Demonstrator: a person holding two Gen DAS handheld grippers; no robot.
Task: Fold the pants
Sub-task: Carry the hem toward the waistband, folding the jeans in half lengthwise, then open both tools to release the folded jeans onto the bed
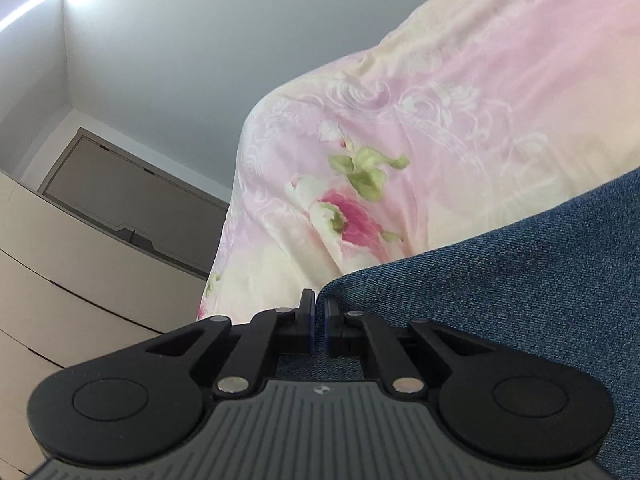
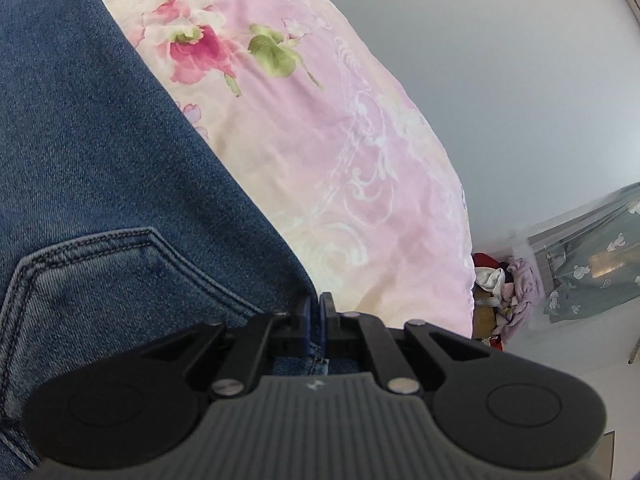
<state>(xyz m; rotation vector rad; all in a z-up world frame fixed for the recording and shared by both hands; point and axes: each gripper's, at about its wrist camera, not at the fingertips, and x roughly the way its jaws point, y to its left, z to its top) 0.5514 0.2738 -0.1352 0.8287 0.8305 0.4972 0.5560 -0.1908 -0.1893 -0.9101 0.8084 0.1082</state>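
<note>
The pants are blue denim jeans (image 1: 500, 276) lying on a pink floral bedsheet (image 1: 420, 128). In the left wrist view they fill the lower right, and my left gripper (image 1: 319, 312) is shut on their edge, with denim between the pads. In the right wrist view the jeans (image 2: 100, 152) fill the left side, with a stitched back pocket (image 2: 120, 264) close to the fingers. My right gripper (image 2: 316, 312) is shut on the denim edge beside that pocket. The rest of the jeans is out of frame.
The floral sheet (image 2: 312, 140) covers the bed under the jeans. A cream wardrobe (image 1: 80, 272) and a door (image 1: 132, 200) stand beyond the bed's left edge. A pile of clothes (image 2: 504, 292) and a patterned grey curtain (image 2: 592, 256) lie past the right edge.
</note>
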